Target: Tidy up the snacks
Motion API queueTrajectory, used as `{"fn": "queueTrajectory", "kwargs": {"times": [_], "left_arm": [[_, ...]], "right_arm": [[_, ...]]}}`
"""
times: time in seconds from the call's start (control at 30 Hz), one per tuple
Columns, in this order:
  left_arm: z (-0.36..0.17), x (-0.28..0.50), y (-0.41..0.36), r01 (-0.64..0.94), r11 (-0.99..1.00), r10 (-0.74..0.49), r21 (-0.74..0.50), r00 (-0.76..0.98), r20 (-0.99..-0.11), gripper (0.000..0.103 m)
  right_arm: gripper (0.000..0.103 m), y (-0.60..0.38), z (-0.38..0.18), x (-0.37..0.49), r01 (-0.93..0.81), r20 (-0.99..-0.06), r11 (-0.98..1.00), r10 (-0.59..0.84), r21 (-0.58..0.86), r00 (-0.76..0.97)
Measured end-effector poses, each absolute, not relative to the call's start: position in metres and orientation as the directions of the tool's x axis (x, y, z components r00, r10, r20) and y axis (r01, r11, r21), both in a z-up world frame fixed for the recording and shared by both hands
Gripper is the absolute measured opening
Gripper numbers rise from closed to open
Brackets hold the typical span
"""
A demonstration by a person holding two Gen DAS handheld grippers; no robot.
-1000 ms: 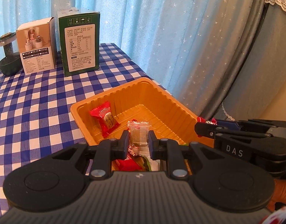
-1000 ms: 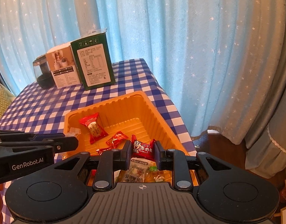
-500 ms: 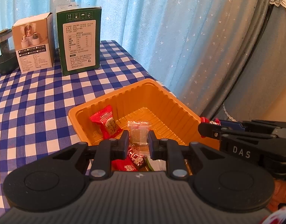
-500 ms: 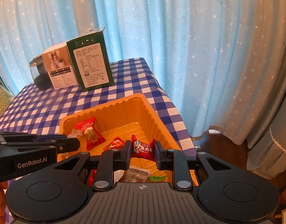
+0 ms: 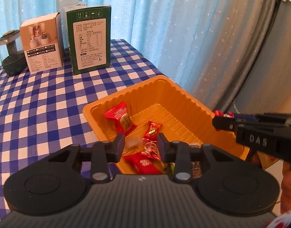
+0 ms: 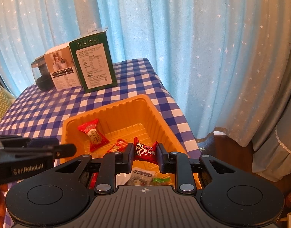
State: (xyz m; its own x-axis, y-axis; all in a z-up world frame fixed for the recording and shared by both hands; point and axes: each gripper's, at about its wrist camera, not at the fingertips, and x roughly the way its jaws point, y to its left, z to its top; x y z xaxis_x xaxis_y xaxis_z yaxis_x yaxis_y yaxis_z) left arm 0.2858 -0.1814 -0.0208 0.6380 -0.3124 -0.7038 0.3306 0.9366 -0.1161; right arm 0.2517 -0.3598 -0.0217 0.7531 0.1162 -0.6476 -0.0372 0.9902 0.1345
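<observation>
An orange plastic tray point(image 5: 185, 102) point(image 6: 156, 114) sits on the checked table and holds several wrapped snacks. My left gripper point(image 5: 141, 142) is open above the tray's near left part; a clear-wrapped snack point(image 5: 133, 142) lies loose below its jaws, beside red candies point(image 5: 152, 131). A large red snack point(image 5: 121, 117) point(image 6: 93, 134) lies at the tray's far left. My right gripper point(image 6: 144, 153) is shut on a red wrapped candy point(image 6: 144, 150) and holds it above the tray. In the left wrist view the right gripper's tip and candy point(image 5: 224, 115) show over the tray's right rim.
A green carton point(image 5: 89, 38) point(image 6: 93, 64), a white box point(image 5: 41, 43) point(image 6: 62, 70) and a dark glass jar point(image 5: 11, 55) stand at the table's far side. Blue star curtains hang behind. The table's right edge runs just beyond the tray.
My left gripper has opened and let go of the clear-wrapped snack, which dropped into the tray. The right gripper still holds its red candy, shifted slightly.
</observation>
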Motion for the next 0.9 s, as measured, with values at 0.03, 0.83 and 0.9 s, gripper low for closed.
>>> {"fn": "queueTrajectory", "kwargs": {"times": [0.03,0.83,0.9], "left_arm": [[-0.021,0.284,-0.181,0.331,0.937,-0.311,-0.114,0.638,-0.704,0.033],[-0.021,0.261,-0.162,0.298,0.949,-0.282,-0.107,0.642,-0.713,0.053],[-0.02,0.254,-0.16,0.298,0.949,-0.281,-0.106,0.643,-0.713,0.058]], "right_arm": [[0.026,-0.359,-0.021,0.252,-0.041,-0.647,0.99,0.12,0.136,0.753],[0.07,-0.374,-0.016,0.25,-0.014,-0.612,0.964,0.179,0.264,0.771],[0.07,-0.378,-0.014,0.242,0.002,-0.617,0.964,0.169,0.267,0.769]]}}
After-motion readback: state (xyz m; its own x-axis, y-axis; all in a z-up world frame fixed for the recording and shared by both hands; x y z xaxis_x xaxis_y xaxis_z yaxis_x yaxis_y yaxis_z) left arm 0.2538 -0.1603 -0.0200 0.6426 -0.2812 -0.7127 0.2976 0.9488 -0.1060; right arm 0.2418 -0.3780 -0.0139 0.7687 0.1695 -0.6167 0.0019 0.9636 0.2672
